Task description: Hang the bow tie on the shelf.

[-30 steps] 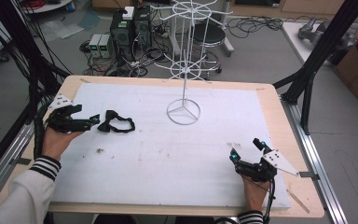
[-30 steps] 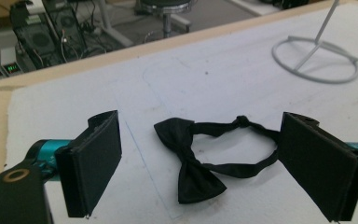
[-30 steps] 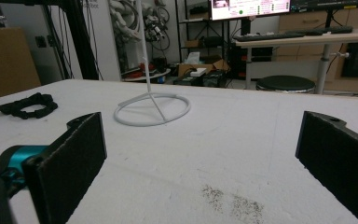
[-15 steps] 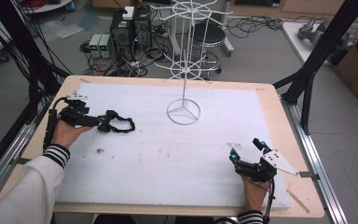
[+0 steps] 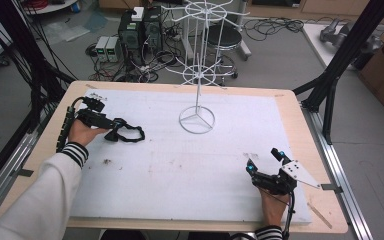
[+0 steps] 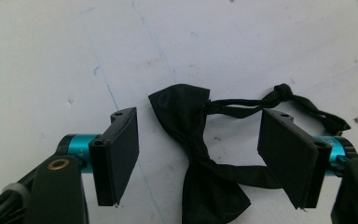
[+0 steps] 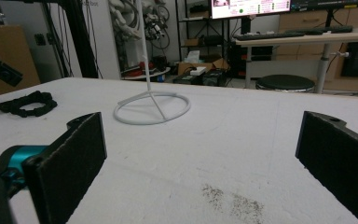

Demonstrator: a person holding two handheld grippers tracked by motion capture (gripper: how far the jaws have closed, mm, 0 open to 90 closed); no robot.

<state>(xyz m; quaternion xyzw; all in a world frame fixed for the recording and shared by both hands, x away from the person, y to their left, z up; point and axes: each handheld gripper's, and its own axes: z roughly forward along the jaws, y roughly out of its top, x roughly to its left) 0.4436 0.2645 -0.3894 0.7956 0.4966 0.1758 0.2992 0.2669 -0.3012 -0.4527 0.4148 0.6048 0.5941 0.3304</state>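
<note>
Left tool (image 6: 198,156), jaws apart, straddling black bow tie (image 6: 200,154) lying flat on white desk (image 5: 180,165), strap (image 6: 279,100) trailing beyond. Right tool (image 5: 264,166), jaws wide apart, resting near desk's right front corner; white wire stand (image 5: 197,75) between, farther back.

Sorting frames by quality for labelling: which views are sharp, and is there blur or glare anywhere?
High view: even light, soft shadows, no glare, slightly soft overall. Left gripper view: bow tie crisp, white mat bright but not blown out, near jaws slightly soft. Right gripper view: wire stand fairly sharp, close jaws blurred, background monitor bright.
</note>
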